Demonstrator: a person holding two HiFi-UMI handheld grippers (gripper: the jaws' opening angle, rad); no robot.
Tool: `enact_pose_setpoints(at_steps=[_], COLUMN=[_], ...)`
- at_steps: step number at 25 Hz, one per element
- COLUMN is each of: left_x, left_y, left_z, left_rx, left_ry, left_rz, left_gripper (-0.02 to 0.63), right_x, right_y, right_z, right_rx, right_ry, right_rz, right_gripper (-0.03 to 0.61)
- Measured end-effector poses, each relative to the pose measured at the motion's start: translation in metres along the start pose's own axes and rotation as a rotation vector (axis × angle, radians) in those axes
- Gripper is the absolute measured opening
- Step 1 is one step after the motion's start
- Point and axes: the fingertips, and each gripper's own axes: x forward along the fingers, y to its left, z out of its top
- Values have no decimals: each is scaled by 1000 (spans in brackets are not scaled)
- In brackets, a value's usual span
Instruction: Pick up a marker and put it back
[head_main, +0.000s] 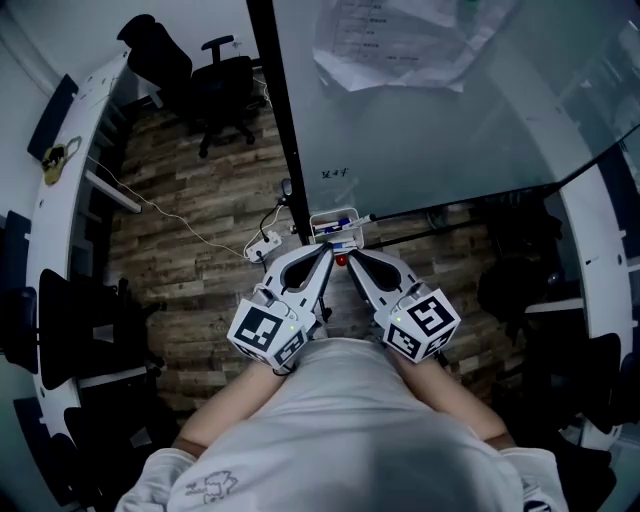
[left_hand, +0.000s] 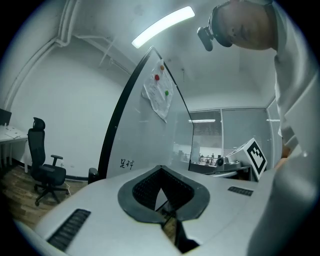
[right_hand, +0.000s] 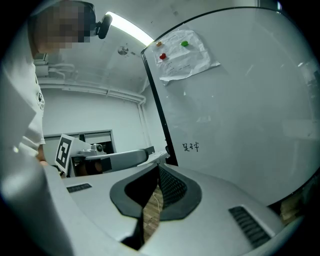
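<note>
The left hand-held gripper (head_main: 327, 250) and the right hand-held gripper (head_main: 351, 258) are both clenched on nothing, tips side by side, and the marker (head_main: 340, 222) lies seemingly crosswise in its tray (head_main: 318, 230) just ahead of them, marginally nearer the left one.

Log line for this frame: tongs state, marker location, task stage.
left tongs: shut, empty | right tongs: shut, empty | markers: in whiteboard tray | stage: pick not yet begun
</note>
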Motion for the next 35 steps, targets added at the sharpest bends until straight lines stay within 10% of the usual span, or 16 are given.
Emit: enact_pose_setpoints(at_steps=[18,35], left_x=[33,102], left_y=[17,40], left_z=[-29,-91], left_rx=[-30,-74], left_ry=[70,143], left_rz=[-141,-27], left_gripper=[5,5], right_x=[7,24], right_y=[-40,-143], right_z=[5,-25], right_rx=[17,67], right_ry=[-78,11], right_rz=[-186,-179], right_gripper=[11,14])
